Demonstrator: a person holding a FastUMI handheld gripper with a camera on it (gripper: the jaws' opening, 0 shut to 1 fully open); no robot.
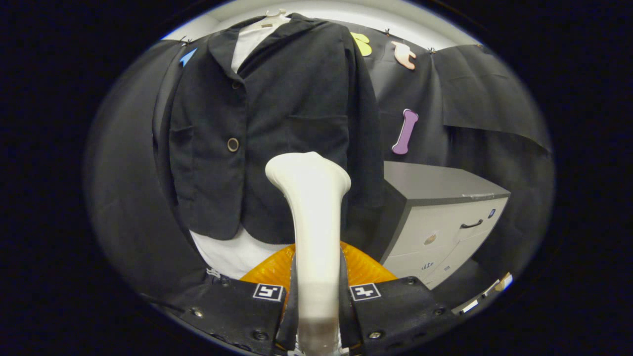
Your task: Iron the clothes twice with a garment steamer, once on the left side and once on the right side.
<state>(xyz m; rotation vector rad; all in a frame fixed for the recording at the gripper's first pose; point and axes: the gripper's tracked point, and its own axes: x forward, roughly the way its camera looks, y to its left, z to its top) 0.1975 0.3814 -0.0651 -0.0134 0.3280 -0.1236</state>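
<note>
Gripper [316,296] fingers closed tight on white garment steamer [311,207], head pointing at dark jacket [267,123] hanging just ahead. Grey drawer cabinet [440,217] beside the jacket; orange object [363,267] below it.

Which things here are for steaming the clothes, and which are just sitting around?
For the job: garment steamer, clamped between the gripper fingers; black jacket hanging just beyond it, over a white shirt.
Just there: grey drawer cabinet; orange thing below.
</note>
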